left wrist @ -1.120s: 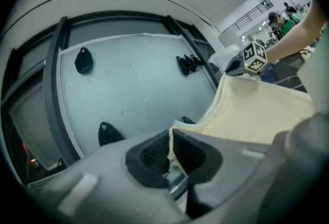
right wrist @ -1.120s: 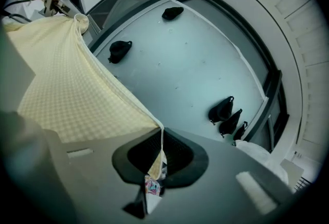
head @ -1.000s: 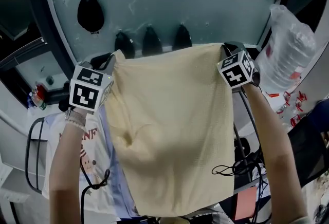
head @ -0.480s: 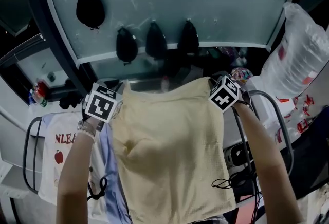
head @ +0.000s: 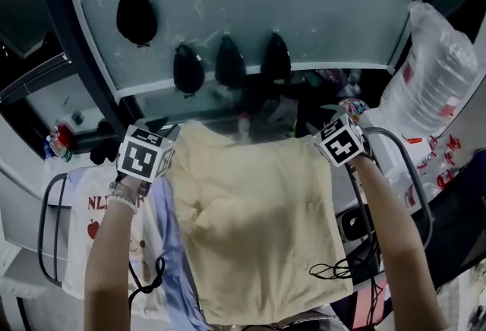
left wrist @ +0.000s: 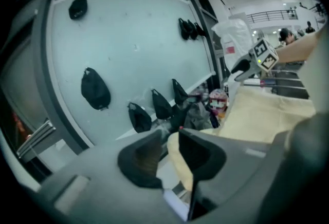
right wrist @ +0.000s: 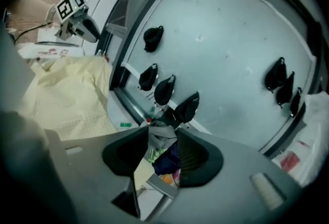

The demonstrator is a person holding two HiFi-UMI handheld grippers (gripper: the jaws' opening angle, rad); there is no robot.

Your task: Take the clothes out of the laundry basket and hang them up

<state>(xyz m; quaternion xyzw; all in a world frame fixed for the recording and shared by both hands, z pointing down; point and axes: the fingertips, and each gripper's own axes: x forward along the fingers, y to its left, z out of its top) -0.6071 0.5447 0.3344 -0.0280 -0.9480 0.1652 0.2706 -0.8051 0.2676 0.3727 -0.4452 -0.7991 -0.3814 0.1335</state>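
Both pairs of jaws have just been opened. Left gripper (left wrist: 172, 141): the jaws are held apart, and the top edge of the yellow garment (head: 258, 238) is left loose between them, unpinched. Right gripper (right wrist: 163, 140): the jaws are spread, with no cloth between them. The garment is stretched between both grippers and hangs below them, apparently released so that it is borne by the drying rack (head: 414, 185).
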